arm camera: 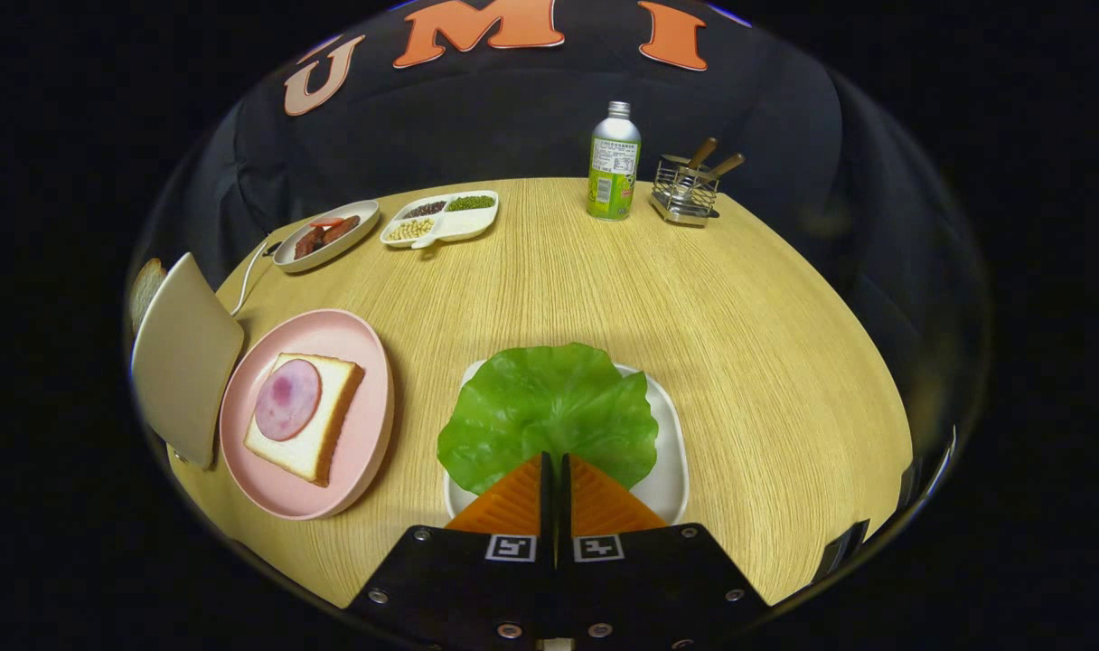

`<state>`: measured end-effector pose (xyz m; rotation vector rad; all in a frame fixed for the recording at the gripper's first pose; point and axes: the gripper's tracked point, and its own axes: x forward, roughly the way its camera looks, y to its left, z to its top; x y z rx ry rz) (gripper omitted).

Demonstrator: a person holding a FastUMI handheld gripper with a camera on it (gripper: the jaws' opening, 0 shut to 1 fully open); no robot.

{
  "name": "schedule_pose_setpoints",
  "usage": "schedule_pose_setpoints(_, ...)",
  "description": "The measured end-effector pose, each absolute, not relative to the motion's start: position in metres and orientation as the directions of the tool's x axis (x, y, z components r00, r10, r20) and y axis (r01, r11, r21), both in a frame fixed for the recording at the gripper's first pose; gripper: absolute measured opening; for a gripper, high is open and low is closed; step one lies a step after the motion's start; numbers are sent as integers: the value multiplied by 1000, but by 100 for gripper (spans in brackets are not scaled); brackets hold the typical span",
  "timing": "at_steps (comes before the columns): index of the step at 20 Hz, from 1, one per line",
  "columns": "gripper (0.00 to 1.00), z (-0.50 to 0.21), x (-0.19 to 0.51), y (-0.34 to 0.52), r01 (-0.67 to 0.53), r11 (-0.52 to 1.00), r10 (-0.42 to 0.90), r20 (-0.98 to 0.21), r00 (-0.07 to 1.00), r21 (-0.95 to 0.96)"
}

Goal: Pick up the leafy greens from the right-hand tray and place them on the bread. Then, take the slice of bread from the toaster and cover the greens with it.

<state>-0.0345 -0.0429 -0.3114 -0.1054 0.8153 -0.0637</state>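
Observation:
A green lettuce leaf [549, 411] lies spread on a white tray [671, 452] just ahead of my fingers. My gripper [555, 457] is shut, its tips pinching the leaf's near part, where the folds run together. To the left, a pink plate [369, 362] carries a bread slice [333, 407] topped with a round of ham [287, 400]. Beyond the plate's left side stands a beige toaster [183, 357], with another bread slice [145, 287] poking out of its top.
At the back left are an oval dish of sausages [325, 235] and a divided dish of beans [441, 219]. A green bottle [614, 163] and a wire utensil holder [687, 190] stand at the back right. A white cable [251, 271] runs from the toaster.

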Motion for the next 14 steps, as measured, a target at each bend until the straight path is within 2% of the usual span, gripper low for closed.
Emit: schedule_pose_setpoints(14,1,-254,-28,-13,-37,994,-38,-650,759,-101)
